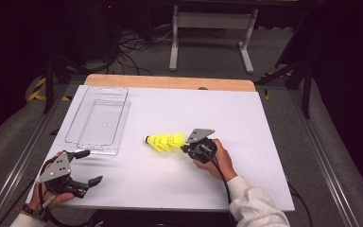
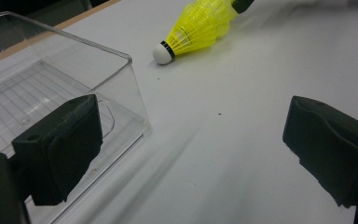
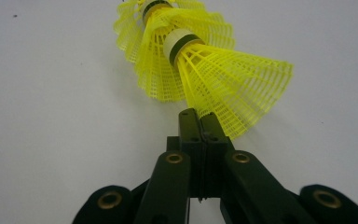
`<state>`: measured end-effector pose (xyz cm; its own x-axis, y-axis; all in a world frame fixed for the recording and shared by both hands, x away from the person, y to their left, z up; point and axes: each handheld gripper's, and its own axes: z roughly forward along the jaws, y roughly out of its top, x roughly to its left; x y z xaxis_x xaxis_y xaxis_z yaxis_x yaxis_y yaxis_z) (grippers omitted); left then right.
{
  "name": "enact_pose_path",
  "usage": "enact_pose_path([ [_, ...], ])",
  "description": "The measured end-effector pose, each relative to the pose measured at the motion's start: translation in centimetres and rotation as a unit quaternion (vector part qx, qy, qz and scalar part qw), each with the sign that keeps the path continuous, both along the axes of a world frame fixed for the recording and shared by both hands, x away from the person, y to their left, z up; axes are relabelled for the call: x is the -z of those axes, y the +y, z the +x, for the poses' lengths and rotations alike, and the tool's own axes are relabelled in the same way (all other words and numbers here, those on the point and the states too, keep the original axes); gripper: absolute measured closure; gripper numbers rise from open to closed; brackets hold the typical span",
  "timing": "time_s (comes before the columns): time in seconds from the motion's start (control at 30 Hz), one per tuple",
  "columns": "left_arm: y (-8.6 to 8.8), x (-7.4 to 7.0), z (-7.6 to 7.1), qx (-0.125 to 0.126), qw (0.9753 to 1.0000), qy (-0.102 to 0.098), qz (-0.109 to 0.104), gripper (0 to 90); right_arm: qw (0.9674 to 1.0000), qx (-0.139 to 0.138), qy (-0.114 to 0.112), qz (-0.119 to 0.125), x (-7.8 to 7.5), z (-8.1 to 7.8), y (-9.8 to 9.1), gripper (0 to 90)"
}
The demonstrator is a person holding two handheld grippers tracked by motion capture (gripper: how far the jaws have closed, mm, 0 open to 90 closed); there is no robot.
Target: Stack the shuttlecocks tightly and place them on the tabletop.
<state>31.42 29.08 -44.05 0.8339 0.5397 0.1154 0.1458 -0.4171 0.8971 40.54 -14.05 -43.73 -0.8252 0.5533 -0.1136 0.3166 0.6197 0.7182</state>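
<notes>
Right hand-held gripper (image 3: 200,122) pinching the yellow plastic mesh shuttlecocks (image 1: 165,141)

Jaws clamped on a skirt edge; left hand-held gripper (image 1: 86,166) sits wide open, empty, at 8 o'clock on the tabletop (image 1: 246,123).

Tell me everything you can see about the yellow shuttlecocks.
The yellow shuttlecocks are nested in a stack, at least two, each with a mesh plastic-looking skirt and a white cap with a dark band. The stack lies on its side on the white table, and the right gripper, shut, pinches the nearest skirt's rim.

A lab-like recording space: white table (image 1: 246,142) on grey carpet, loose cables (image 1: 132,47) and metal frame legs (image 1: 212,28) behind.
</notes>
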Motion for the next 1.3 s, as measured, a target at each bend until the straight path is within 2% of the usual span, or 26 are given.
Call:
enact_pose_path([
  [0.13, 0.0, -0.1, -0.2, 0.000, 1.0000, -0.005, 0.004, 5.6, 0.9999, 0.002, 0.007, 0.008, 0.1, 0.5, 0.5, 90.0],
  [0.4, -0.3, 0.0, 0.0, 0.004, 1.0000, -0.001, 0.006, 5.7, 0.9997, 0.002, 0.012, 0.020, 0.2, 1.2, 1.3, 90.0],
  [0.57, -0.3, 0.0, 0.2, 0.006, 1.0000, 0.000, 0.005, 5.8, 0.9997, -0.002, 0.013, 0.019, 0.2, 1.3, 1.6, 90.0],
  [0.7, -0.3, 0.0, 0.2, 0.008, 1.0000, 0.000, 0.004, 5.9, 0.9995, -0.009, 0.023, 0.022, 0.5, 1.4, 1.8, 89.0],
  [0.9, -0.2, 0.0, 0.1, 0.009, 0.9999, 0.000, 0.005, 5.9, 0.9994, -0.007, 0.025, 0.022, 0.6, 1.3, 1.7, 83.2],
  [1.07, -0.2, 0.0, 0.1, 0.009, 0.9999, 0.000, 0.005, 6.0, 0.9992, -0.017, 0.027, 0.023, 0.7, 1.1, 1.7, 78.8],
  [1.13, -0.3, 0.0, 0.1, 0.009, 0.9999, -0.001, 0.005, 6.0, 0.9994, -0.020, 0.020, 0.019, 0.6, 1.0, 1.6, 75.9],
  [1.23, -0.2, -0.1, 0.1, 0.008, 1.0000, -0.002, 0.005, 5.9, 0.9989, -0.033, 0.015, 0.030, 0.4, 0.8, 1.3, 72.4],
  [1.3, -0.2, -0.1, 0.1, 0.007, 1.0000, -0.002, 0.003, 6.0, 0.9992, -0.029, 0.005, 0.025, 0.1, 0.5, 1.1, 68.6],
])
